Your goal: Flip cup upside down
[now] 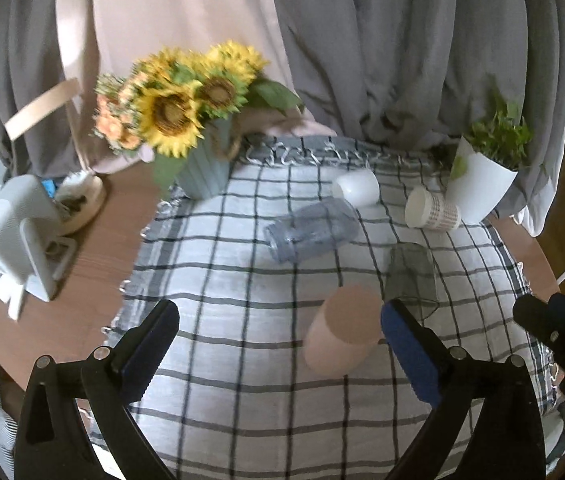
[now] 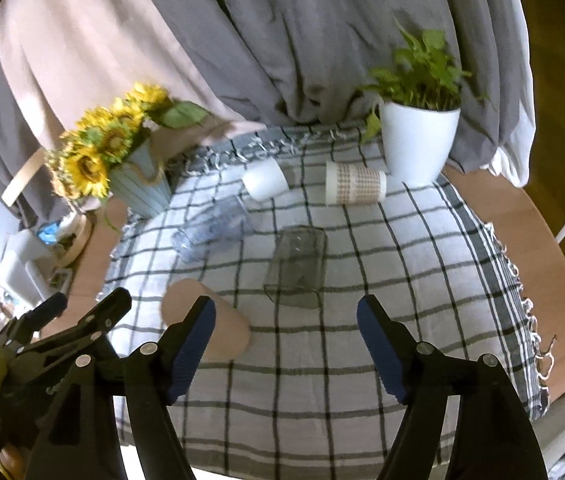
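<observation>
A pink cup (image 1: 342, 330) stands upside down on the checked cloth (image 1: 242, 400), close to the right finger of my open left gripper (image 1: 280, 326); it also shows in the right wrist view (image 2: 218, 324), partly behind my left finger. A clear grey glass (image 2: 296, 266) lies on its side ahead of my open, empty right gripper (image 2: 286, 320). A bluish clear cup (image 1: 310, 234), a white cup (image 1: 356, 186) and a patterned paper cup (image 1: 432, 208) lie on their sides farther back.
A sunflower vase (image 1: 202, 176) stands at the back left and a white plant pot (image 2: 418, 140) at the back right. A white appliance (image 1: 22, 232) sits on the bare wooden table at left. Curtains hang behind.
</observation>
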`<state>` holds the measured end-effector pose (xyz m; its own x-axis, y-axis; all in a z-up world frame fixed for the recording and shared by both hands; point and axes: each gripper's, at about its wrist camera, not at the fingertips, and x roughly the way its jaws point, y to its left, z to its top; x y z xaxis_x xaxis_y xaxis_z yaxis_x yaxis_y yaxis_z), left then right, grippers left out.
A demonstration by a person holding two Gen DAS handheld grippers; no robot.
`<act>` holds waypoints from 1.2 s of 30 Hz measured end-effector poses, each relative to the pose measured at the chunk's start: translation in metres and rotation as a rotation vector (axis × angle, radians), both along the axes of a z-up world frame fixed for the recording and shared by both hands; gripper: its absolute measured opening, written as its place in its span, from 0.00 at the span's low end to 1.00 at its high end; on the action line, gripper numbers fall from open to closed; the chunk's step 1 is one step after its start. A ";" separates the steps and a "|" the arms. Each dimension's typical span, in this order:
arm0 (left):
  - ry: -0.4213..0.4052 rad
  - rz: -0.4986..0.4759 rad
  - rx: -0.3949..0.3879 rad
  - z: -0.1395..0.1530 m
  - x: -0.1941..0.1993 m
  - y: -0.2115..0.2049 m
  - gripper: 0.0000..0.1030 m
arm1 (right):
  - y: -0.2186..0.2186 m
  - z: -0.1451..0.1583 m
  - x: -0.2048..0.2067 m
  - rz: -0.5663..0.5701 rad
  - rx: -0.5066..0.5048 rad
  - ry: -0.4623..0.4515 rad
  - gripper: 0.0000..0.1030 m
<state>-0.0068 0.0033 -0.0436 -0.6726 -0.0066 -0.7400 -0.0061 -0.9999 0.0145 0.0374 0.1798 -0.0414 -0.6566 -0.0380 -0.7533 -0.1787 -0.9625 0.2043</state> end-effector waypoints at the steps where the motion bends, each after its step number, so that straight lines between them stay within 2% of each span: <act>1: 0.006 0.005 -0.002 0.003 0.004 -0.003 1.00 | -0.002 0.003 0.002 0.004 0.001 0.009 0.73; 8: 0.049 0.007 0.018 0.021 0.019 -0.017 1.00 | -0.021 0.022 0.014 0.025 0.018 0.068 0.76; 17: 0.105 -0.028 0.017 0.035 0.029 -0.022 1.00 | -0.039 0.027 0.022 0.026 0.054 0.093 0.80; 36: 0.097 -0.044 0.049 0.035 0.033 -0.027 1.00 | -0.046 0.026 0.027 0.019 0.064 0.092 0.80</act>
